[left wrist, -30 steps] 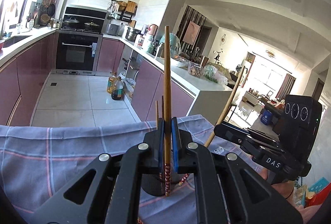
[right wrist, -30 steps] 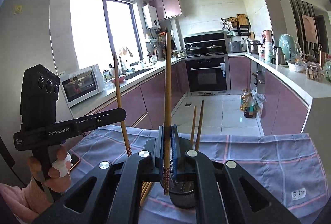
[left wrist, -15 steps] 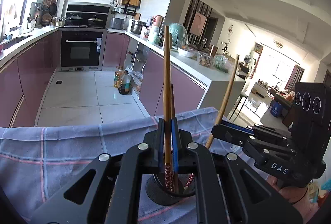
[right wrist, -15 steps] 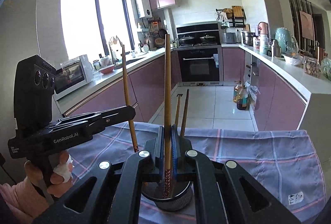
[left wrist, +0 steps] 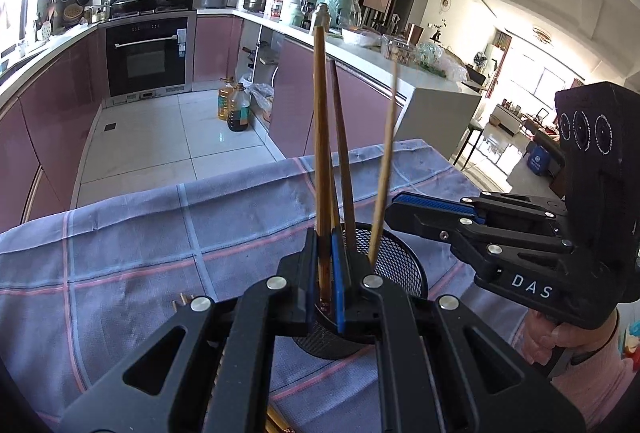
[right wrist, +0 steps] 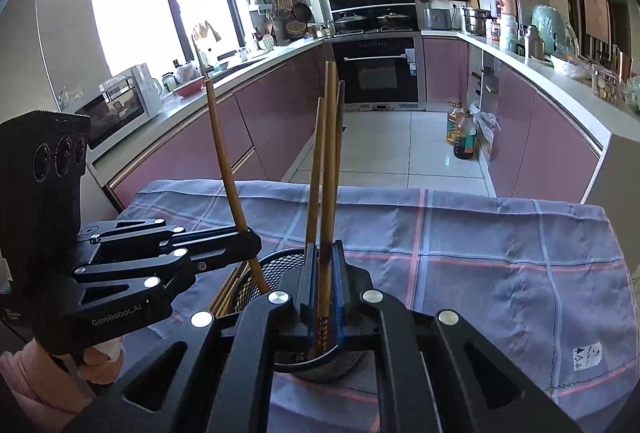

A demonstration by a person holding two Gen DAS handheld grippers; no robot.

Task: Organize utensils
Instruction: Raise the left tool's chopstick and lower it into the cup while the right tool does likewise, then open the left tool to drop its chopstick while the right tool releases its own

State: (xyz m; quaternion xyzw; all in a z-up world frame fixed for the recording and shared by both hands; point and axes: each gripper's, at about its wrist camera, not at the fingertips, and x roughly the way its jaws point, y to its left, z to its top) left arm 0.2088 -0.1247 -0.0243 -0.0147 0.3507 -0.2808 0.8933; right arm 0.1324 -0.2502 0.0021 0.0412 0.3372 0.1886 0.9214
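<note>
The left gripper was clamped on a chopstick held upright, its lower end inside the mesh cup. The right gripper likewise pinched a second chopstick over the same cup, which stood on the checked cloth covering the worktop. Loose chopsticks lay at the cup's 9 o'clock.

The right tool pinches an upright chopstick over a black mesh holder on the checked cloth covering the tabletop. At nine o'clock, the left tool grips another chopstick, tilted, its lower end inside the holder.
</note>
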